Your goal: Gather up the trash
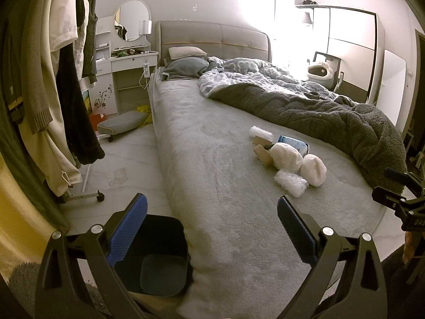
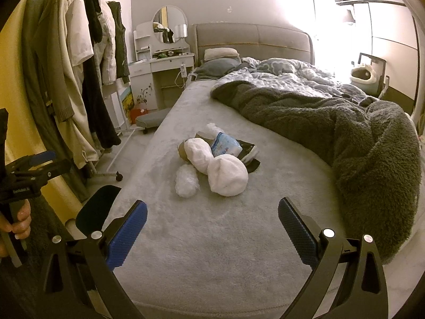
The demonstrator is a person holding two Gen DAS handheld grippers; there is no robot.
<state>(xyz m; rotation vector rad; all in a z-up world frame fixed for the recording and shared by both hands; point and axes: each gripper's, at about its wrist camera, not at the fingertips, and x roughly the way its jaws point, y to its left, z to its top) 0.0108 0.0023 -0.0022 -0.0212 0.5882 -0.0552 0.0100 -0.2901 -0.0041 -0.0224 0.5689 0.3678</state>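
Both grippers, left [image 1: 212,212] and right [image 2: 212,214], were held with jaws spread wide and empty above the near end of the grey bed [image 2: 212,252]. Trash pile [image 2: 215,159] of white wads, bubble wrap, cardboard and a blue packet lay mid-bed beside the dark blanket [image 2: 372,138]. Dark bin [image 1: 156,255] stood on the floor against the bed's near corner, under the left gripper.

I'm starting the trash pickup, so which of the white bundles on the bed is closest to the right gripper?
The small crinkly bubble-wrap bundle, lying nearest the bed's foot, left of the bigger smooth white ball. The other bundles sit farther back.
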